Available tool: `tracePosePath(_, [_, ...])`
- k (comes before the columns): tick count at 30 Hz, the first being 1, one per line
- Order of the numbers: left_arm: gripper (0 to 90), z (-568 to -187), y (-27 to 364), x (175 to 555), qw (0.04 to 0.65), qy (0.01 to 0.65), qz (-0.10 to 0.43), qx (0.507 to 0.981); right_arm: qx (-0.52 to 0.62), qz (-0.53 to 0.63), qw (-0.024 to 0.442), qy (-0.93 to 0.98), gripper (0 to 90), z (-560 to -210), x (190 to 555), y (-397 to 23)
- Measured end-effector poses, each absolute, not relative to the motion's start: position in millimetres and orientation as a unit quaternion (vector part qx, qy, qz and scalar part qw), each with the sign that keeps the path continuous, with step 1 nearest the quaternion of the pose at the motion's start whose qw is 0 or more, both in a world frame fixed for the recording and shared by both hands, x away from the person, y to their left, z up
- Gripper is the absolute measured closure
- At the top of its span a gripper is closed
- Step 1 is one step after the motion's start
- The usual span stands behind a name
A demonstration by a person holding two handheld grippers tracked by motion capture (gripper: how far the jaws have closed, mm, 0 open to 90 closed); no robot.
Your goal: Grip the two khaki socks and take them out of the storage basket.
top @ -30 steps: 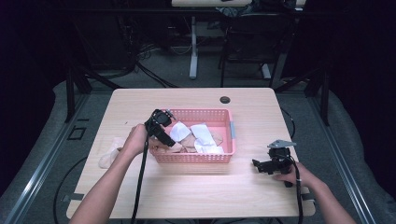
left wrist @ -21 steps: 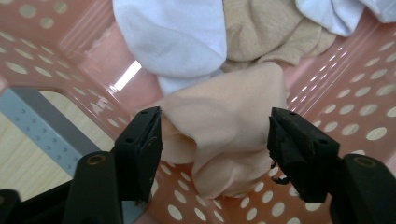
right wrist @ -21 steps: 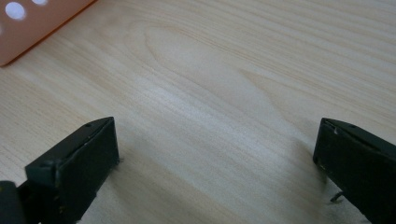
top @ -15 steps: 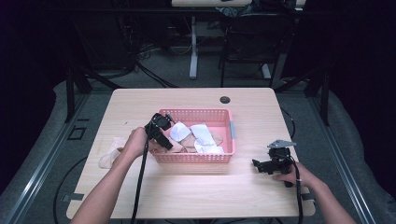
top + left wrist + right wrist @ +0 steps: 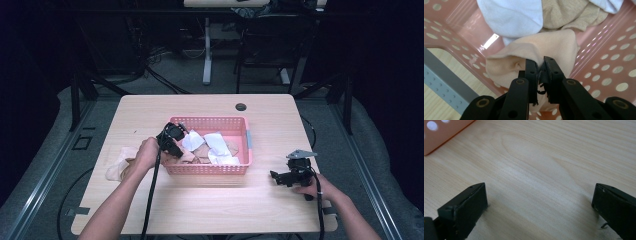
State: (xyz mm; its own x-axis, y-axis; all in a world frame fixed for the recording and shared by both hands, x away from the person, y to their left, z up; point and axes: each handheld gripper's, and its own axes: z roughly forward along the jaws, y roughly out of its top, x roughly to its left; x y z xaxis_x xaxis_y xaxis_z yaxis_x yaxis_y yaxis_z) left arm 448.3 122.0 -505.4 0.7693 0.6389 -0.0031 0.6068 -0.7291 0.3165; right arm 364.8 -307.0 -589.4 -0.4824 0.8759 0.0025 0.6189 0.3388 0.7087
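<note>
White cloths lie in the basket; beige cloths rest on the table.

Black screw-studded jaws, seemingly bare forearms

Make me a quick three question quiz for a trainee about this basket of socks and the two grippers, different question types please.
1. True or false: the left gripper has its jaws pinched on a peach sock inside the pink basket.
2. What lies between the jaws of the right gripper?
A. a white sock
B. bare wooden table
C. the basket rim
3. Fill in: on the table left of the basket, by the person's left hand, lies a small heap of ____ cloth.

Key: 1 true; 2 B, and its jaws stand wide open; 3 peach.
</note>
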Motion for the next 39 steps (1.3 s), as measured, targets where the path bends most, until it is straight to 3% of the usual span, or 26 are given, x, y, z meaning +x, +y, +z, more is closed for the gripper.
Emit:
tracePosePath(23, [84.4,-464,130,442,0.199,0.326,0.086,0.92,0.47,0.331,0.194,0.795,0.0,-589,365,-307])
tracePosePath(39, [84.2,-434,133,443,0.2,0.316,0.099,0.922,0.47,0.331,0.194,0.795,0.0,-589,365,-307])
